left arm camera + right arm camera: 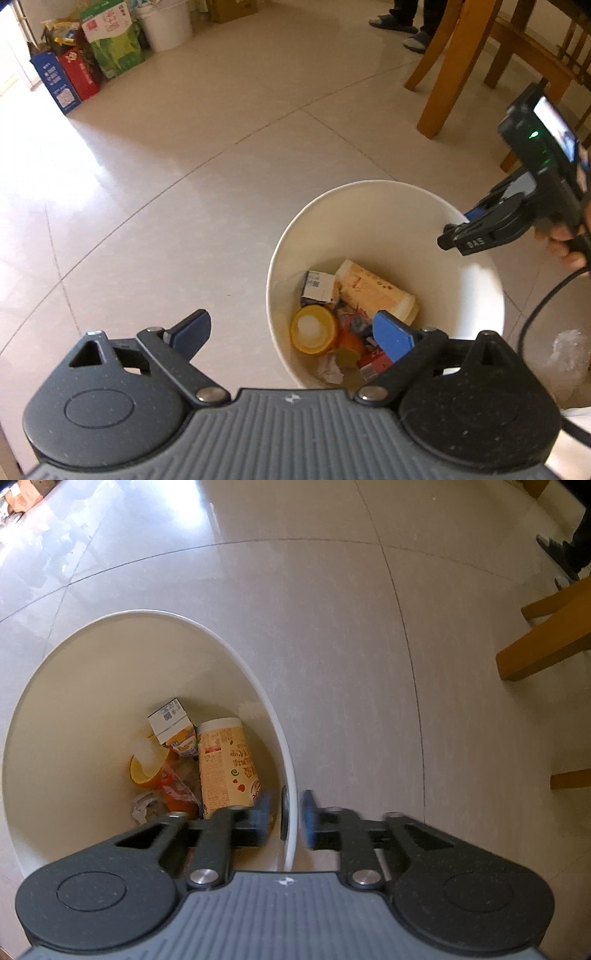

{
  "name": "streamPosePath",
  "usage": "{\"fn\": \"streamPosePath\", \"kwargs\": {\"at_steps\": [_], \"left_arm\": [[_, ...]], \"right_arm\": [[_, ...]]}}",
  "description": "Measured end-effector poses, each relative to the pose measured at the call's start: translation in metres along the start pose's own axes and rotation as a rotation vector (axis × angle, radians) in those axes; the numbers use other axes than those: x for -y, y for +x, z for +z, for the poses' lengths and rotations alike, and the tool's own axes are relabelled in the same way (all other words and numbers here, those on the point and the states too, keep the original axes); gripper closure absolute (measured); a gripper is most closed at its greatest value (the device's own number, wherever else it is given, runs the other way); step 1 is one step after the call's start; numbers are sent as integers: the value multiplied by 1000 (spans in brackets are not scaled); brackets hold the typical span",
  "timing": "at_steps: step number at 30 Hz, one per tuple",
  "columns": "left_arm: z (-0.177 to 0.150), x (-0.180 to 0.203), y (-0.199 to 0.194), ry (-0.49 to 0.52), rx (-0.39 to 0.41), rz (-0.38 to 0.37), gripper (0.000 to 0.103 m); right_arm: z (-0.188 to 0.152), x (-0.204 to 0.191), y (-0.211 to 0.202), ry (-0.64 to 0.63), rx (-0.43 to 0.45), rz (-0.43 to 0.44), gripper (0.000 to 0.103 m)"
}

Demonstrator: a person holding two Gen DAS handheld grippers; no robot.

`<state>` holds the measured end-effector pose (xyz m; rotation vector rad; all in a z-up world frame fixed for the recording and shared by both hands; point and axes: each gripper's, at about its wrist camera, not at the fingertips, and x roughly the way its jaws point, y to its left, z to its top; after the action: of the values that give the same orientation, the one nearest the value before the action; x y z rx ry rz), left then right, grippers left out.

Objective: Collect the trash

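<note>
With a carton (173,723), an orange cup (314,329) and wrappers already lying in the white bin (369,206), we judge most trash collected: our left gripper (291,332) hangs wide and empty, our right gripper (284,814) straddles the rim, slackened, while clear plastic (569,354) waits on the floor.

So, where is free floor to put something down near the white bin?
Bare tiles stretch between the white bin and the cartons by the wall. Crowded: the bin's bottom, filled with trash, and the side by the wooden chair legs.
</note>
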<state>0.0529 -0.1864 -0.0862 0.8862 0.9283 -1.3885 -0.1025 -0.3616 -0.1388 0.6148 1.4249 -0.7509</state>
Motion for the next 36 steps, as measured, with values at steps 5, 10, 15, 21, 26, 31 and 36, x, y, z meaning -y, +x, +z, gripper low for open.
{"fn": "streamPosePath", "kwargs": {"at_steps": [5,10,15,21,26,31,36], "left_arm": [[-6,4,-1,-18,-11,32,8],[-10,9,-3,-40,-33,74,8],[-13,5,-11,-159,-65,49,8],[-17,5,-20,-338,-133,63,8],[-17,18,-29,-406,-203,101,8],[-18,25,-41,-470,-232,119,8],[-18,22,-53,-546,-247,88,8]], "right_arm": [[-5,0,-15,7,42,-19,12],[-8,2,-30,19,41,-4,2],[-18,-4,-50,15,34,-2,0],[-38,-14,-88,45,32,-12,0],[-51,-23,-120,119,31,-11,0],[-60,-34,-141,138,33,-25,0],[-65,-43,-155,121,34,-16,0]]}}
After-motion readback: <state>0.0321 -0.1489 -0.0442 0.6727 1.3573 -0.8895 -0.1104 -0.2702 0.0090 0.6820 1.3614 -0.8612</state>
